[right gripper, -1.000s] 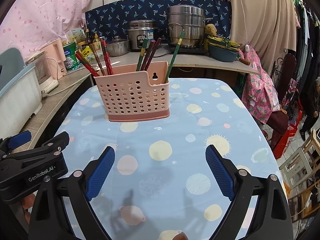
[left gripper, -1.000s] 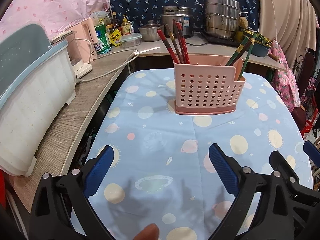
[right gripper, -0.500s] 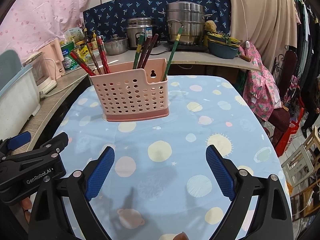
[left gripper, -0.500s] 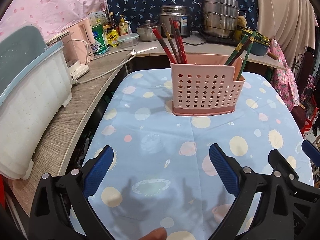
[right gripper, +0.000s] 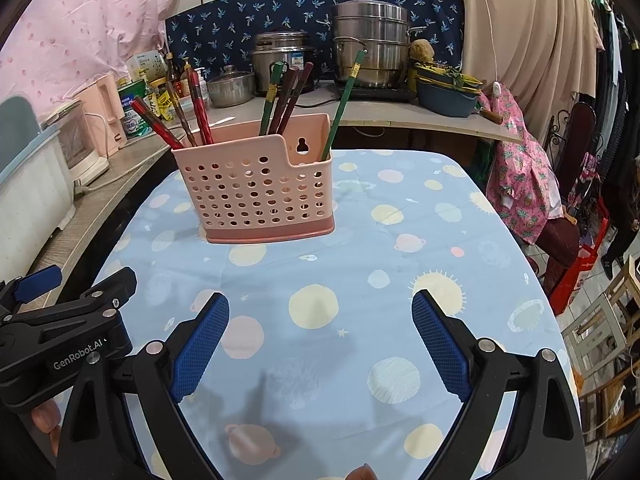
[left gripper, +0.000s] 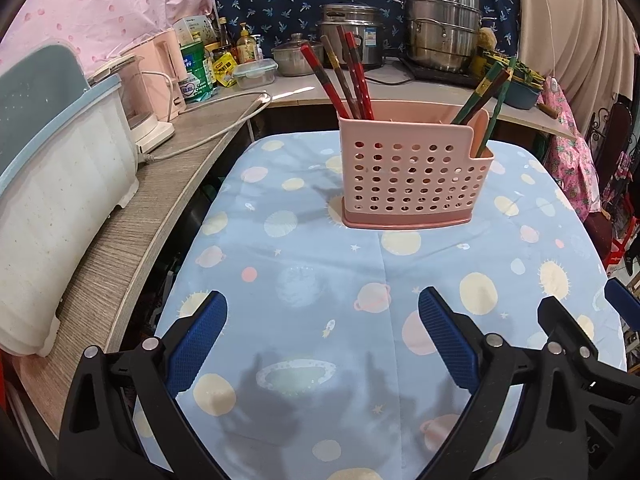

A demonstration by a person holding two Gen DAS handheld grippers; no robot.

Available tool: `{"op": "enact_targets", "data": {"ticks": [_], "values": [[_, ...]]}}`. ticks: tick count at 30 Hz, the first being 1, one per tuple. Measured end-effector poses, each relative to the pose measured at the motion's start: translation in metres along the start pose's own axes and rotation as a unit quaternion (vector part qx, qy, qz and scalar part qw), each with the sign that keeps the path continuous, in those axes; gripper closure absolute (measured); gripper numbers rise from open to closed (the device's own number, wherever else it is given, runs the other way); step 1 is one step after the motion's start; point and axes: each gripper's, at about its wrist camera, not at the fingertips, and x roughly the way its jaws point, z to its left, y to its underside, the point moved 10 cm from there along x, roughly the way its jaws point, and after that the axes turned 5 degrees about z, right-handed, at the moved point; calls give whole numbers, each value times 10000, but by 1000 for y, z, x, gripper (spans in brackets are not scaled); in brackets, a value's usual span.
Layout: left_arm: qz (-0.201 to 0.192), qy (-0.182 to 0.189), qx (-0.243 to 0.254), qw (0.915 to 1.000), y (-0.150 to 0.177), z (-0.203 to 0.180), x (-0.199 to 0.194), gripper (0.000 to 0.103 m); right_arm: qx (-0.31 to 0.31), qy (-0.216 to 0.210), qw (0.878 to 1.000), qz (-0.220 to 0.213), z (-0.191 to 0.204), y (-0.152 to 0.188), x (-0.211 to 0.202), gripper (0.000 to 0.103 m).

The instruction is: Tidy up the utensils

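Kitchen backdrop; blue planet-print surface [left gripper: 312, 280] carries the pink perforated caddy [left gripper: 412, 184]. Red chopsticks [left gripper: 344, 76] lean in its left compartment, green chopsticks [left gripper: 484, 92] in its right, apparently sorted by colour. Near side of the caddy: left claw [left gripper: 322, 340] and right claw [right gripper: 320, 344], both spread, holding nothing.

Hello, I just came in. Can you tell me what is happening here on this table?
A person holds two handheld grippers over a table with a planet-print cloth. The left gripper and the right gripper are both open and hold nothing. A pink perforated utensil holder stands on the cloth, already with red chopsticks on one side and green chopsticks on the other.
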Motion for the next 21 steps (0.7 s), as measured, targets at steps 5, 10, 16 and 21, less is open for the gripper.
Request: {"op": "enact_targets", "data": {"ticks": [5,10,16,21], "values": [[-17,-42,44,10000,0,-1,0,11,13,4,10000,17,-1,1,1,14],[-52,-29,70,10000,0,-2,-2,11,-15,17,10000,24,0,2,0,14],[-115,-28,98,9999,-1,-3,-5,11,-17,30,10000,-15,0,2,-3,14],[-190,-31,99,9998,-1,-3,-10,11,-18,30,10000,-44,-1,1,-5,14]]}}
